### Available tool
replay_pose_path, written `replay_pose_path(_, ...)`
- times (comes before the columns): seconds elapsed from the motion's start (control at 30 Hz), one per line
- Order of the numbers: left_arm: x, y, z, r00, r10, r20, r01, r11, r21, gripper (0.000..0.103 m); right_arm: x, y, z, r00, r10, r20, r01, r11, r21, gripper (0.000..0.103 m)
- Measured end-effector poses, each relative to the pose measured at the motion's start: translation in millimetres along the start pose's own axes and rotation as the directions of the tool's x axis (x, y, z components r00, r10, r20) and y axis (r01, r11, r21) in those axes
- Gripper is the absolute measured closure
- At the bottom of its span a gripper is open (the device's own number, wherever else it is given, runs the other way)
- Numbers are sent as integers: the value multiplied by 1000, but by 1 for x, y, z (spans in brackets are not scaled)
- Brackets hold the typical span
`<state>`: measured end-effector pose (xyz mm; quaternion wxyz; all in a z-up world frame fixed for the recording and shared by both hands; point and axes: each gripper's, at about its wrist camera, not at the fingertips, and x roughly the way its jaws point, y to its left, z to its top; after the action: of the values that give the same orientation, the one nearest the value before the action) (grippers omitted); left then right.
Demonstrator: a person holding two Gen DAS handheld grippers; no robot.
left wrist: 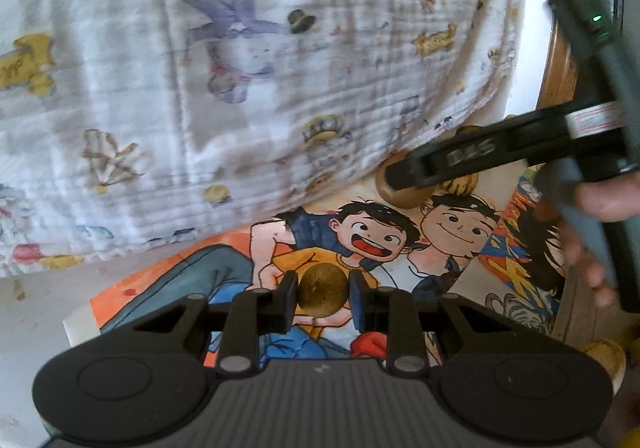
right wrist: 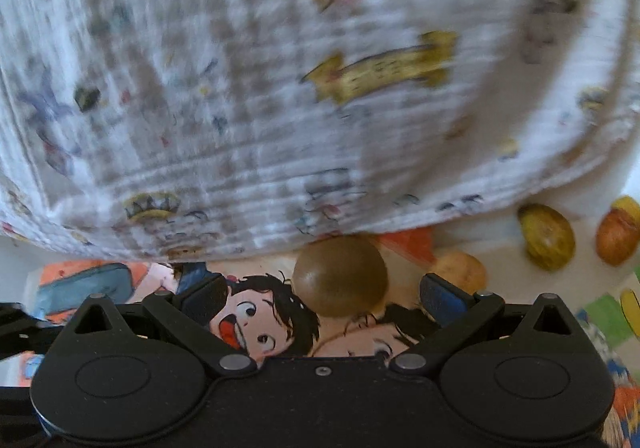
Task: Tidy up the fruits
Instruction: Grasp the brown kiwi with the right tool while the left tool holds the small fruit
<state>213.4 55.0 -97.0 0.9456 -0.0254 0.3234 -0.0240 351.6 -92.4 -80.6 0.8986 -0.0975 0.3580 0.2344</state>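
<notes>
My left gripper [left wrist: 323, 298] is clamped on a round brown fruit [left wrist: 320, 290], one pad on each side of it, held just above the cartoon-printed mat [left wrist: 224, 268]. The fruit is close to a ball, so I cannot make out a long axis; a small dimple faces my camera. Its lower edge is cut off by the gripper body.

My right gripper [right wrist: 324, 296] stands wide open, with nothing between its fingers. A second brown fruit [right wrist: 340, 275] sits on the mat between and just beyond the fingertips, touching neither. It is also near-round, slightly broader than tall, and its far side tucks under the hem of the printed white cloth [right wrist: 280, 88].

To the right of it lie a yellowish fruit [right wrist: 460, 270], partly hidden by the right finger, an olive-yellow oval one [right wrist: 546, 242] tilted with its long axis running up-left to down-right, and a reddish-orange one [right wrist: 616, 240], blurred at the edge.

In the left view the other gripper crosses the upper right, held in a hand [left wrist: 600, 224], covering part of a fruit beneath.
</notes>
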Motion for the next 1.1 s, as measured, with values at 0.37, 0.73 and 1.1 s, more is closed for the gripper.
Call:
replay_pose_path(0.37,-1,13,-1,1000,-11,3,11,1000,-29,73,40,-3,-1,999,-31,-29,29,998,-60,9)
replay_pose_path(0.73,4,9,-1,1000,-14,1,14,999,-31,73,62,-12,-7,997,-27,-65,22,997,-75,34)
replay_pose_path(1.1,12,8,1,1000,-1,-7,0,1000,-30,74,47,-5,-12,996,1,-85,-7,997,-76,37)
